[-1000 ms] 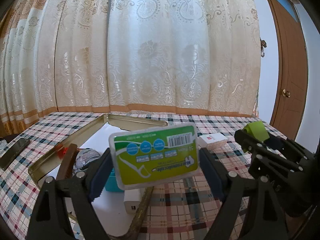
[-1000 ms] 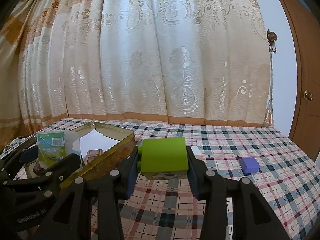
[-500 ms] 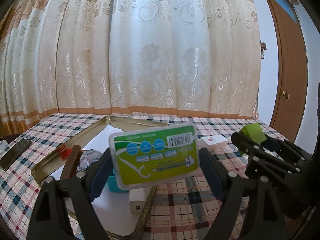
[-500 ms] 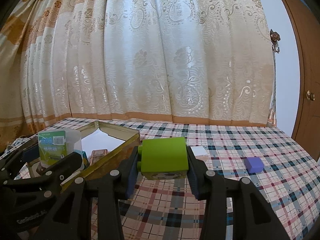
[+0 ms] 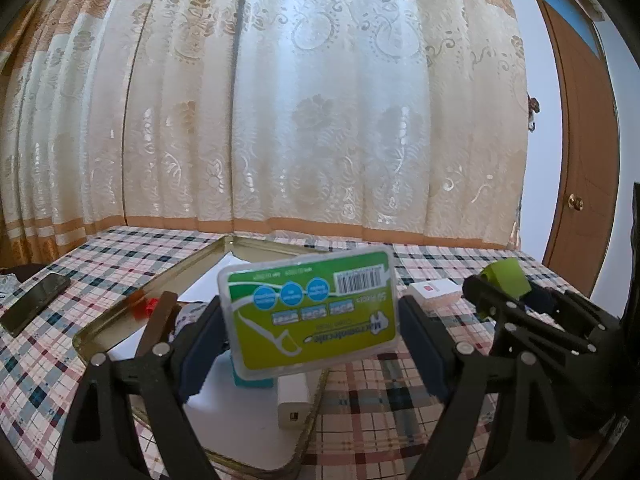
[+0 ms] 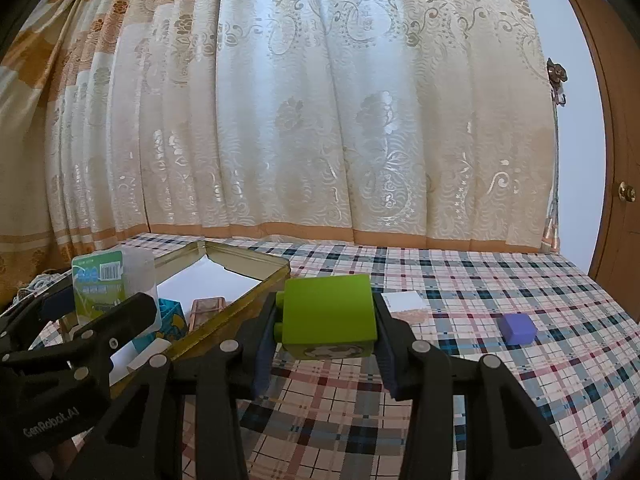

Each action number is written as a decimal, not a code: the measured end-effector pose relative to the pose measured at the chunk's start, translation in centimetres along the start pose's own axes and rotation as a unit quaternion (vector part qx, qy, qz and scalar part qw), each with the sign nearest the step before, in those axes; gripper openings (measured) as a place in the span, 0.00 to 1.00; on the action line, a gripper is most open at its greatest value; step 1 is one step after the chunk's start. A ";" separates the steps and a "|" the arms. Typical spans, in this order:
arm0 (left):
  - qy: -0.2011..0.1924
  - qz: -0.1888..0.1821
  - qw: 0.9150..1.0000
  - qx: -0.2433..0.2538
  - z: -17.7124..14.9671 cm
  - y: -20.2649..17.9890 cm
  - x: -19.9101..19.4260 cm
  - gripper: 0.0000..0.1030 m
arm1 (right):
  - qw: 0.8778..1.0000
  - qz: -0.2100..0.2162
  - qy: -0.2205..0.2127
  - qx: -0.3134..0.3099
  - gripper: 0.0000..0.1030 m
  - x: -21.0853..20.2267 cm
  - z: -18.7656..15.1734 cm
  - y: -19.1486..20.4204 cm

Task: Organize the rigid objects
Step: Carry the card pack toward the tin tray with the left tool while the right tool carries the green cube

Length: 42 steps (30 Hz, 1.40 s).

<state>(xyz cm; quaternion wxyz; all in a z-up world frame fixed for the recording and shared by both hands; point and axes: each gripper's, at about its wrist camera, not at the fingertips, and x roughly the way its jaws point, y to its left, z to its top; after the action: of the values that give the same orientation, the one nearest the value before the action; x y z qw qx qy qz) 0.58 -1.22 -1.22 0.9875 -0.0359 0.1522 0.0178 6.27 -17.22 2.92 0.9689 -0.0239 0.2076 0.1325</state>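
My left gripper (image 5: 310, 340) is shut on a clear plastic floss-pick box (image 5: 310, 308) with a green label and holds it above the gold metal tray (image 5: 120, 320). It also shows in the right wrist view (image 6: 108, 284). My right gripper (image 6: 326, 336) is shut on a green toy block (image 6: 326, 314) and holds it over the checked tablecloth, just right of the tray's rim (image 6: 248, 268). The green block also shows in the left wrist view (image 5: 506, 280).
The tray holds a teal box (image 5: 250, 378), a white charger (image 5: 294, 402), a red piece (image 5: 142, 306) and a brown box (image 6: 208, 310). A white box (image 5: 434, 292) and a purple cube (image 6: 518, 328) lie on the cloth. A phone (image 5: 34, 308) lies at the left.
Both grippers have risen slightly and moved forward with their objects; the tray and table items sit lower and closer in view. Both grips are unchanged.
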 end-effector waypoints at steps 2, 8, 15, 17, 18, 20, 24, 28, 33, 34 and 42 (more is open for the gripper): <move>-0.002 0.001 1.000 -0.002 0.0 0.2 -0.1 0.82 | 1.000 0.000 0.000 0.000 0.45 0.0 0.0 0.1; -0.005 0.006 1.000 -0.008 0.0 0.7 -0.3 0.82 | 1.000 0.002 -0.002 -0.002 0.45 -0.1 -0.1 0.4; -0.007 0.008 1.000 -0.014 0.0 1.3 -0.4 0.82 | 1.000 0.006 0.000 -0.004 0.45 -0.1 -0.1 0.9; -0.006 0.010 1.000 -0.014 0.0 1.4 -0.4 0.82 | 1.000 0.008 0.000 -0.006 0.45 -0.2 -0.1 1.2; -0.006 0.010 1.000 -0.014 0.0 1.4 -0.4 0.82 | 1.000 0.009 0.000 -0.006 0.45 -0.2 -0.1 1.3; -0.006 0.011 1.000 -0.015 0.1 1.5 -0.4 0.82 | 1.000 0.012 0.000 -0.007 0.45 -0.2 -0.1 1.5; -0.008 0.013 1.000 -0.016 0.1 1.6 -0.5 0.82 | 1.000 0.018 0.000 -0.010 0.45 -0.2 -0.1 2.1; -0.010 0.017 1.000 -0.020 0.1 2.0 -0.7 0.82 | 1.000 0.021 0.000 -0.011 0.45 -0.2 -0.1 2.3; -0.012 0.020 0.999 -0.026 0.1 2.5 -0.8 0.82 | 1.000 0.023 0.000 -0.012 0.45 -0.1 -0.1 2.5; -0.013 0.020 0.999 -0.026 0.1 2.6 -0.9 0.82 | 1.000 0.024 0.001 -0.013 0.45 -0.1 -0.1 2.6; -0.013 0.026 0.999 -0.030 0.2 3.2 -1.0 0.82 | 0.999 0.030 0.002 -0.017 0.45 -0.1 -0.2 3.5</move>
<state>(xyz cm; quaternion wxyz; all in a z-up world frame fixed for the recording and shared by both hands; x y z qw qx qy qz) -0.46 1.95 -0.99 0.9870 -0.0616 0.1400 0.0486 5.21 -13.91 2.78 0.9635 -0.0347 0.2076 0.1652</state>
